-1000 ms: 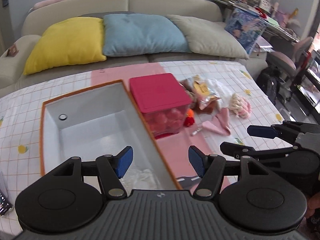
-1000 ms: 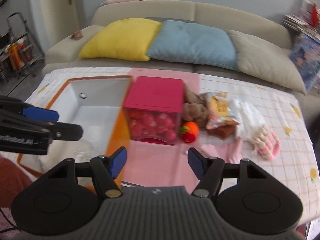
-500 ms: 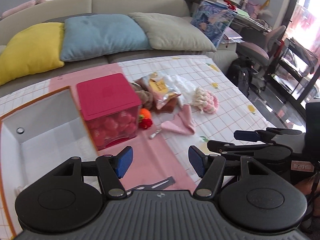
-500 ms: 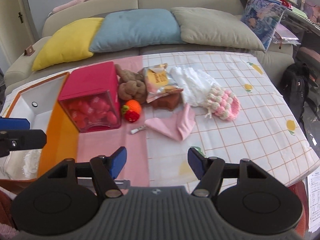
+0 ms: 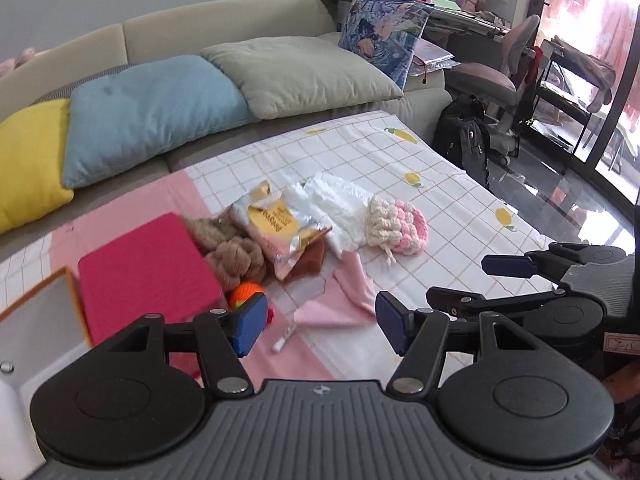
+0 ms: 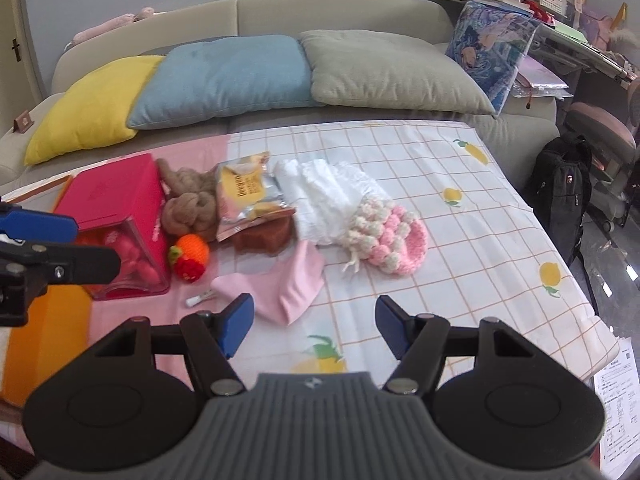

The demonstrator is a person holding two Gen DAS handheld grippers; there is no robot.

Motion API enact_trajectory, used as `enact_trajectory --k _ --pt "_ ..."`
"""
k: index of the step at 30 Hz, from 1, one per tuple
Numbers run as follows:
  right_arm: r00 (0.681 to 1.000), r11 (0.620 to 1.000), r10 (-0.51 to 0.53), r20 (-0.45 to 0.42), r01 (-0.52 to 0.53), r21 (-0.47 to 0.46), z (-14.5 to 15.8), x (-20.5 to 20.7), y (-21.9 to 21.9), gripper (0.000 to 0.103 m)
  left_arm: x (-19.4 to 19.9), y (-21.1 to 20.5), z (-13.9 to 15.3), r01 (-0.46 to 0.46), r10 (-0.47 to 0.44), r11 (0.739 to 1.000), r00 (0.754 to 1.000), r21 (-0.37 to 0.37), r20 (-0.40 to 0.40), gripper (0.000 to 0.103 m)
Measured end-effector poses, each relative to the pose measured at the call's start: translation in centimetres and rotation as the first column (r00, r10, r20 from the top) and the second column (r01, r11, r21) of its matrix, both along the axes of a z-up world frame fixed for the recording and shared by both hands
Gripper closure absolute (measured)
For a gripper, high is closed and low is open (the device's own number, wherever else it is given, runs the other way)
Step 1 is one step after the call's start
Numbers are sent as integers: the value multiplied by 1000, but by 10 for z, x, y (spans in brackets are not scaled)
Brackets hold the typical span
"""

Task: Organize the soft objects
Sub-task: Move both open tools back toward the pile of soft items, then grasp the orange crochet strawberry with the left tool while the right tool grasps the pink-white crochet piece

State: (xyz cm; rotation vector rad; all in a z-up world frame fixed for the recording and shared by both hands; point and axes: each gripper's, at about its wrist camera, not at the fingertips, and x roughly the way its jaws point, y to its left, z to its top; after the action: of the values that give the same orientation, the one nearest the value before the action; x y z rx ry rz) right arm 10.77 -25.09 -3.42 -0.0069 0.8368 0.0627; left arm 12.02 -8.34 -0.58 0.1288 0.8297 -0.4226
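The left gripper has its blue-padded jaws spread wide with nothing between them; the right gripper is spread the same way and also empty. Both hang above the table without touching anything.

In the right wrist view, just past the jaws at about 11 o'clock, lies a folded pink cloth, smooth and flat with a creased edge. A small white clip-like piece lies just beside it at 9 o'clock. At 1 o'clock from the cloth sits a knitted pouch of bobbly cream and pink yarn, with loose strings trailing from it. Touching the pouch at 10 o'clock is a crumpled white fabric bundle. Left of that leans a shiny foil snack bag, yellow and pink, resting on a fuzzy brown block. A brown plush toy, knotted and woolly, is pressed against a box with a red lid and clear walls. A crocheted orange ball with a red tip lies in front of the plush.

The table wears a checked cloth with lemon prints. At the far left stands an orange-rimmed bin with white inner walls. Beyond the table, at 12 o'clock, a beige sofa carries yellow, blue and grey-green pillows.
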Motion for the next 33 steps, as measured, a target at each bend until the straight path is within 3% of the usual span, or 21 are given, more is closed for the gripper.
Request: enact_trajectory --k 8,11,14,17,26,29,33 --pt "999 999 -47 4 47 2 -23 42 -24 36 44 -32 -26 4 -7 999 998 43 62 26" --pt "999 999 -49 6 49 -3 -36 60 -30 36 57 -49 -43 44 -59 989 993 140 107 22" --pt "1000 999 -29 4 29 -23 -50 78 -34 33 69 -65 -63 97 -134 958 983 268 123 22" --pt "1000 999 -14 5 14 -40 -63 90 -35 30 78 -70 -81 107 -149 937 983 332 105 22" --pt "998 997 37 44 -34 -67 -91 113 -33 26 83 -67 -95 34 -89 940 985 339 149 22" --pt "999 997 41 26 -39 -67 -99 119 -32 27 71 -59 -90 -10 -32 959 989 283 144 22" --pt "1000 999 10 -5 -10 -37 -108 123 -39 47 52 -47 -90 -87 57 969 989 230 136 23"
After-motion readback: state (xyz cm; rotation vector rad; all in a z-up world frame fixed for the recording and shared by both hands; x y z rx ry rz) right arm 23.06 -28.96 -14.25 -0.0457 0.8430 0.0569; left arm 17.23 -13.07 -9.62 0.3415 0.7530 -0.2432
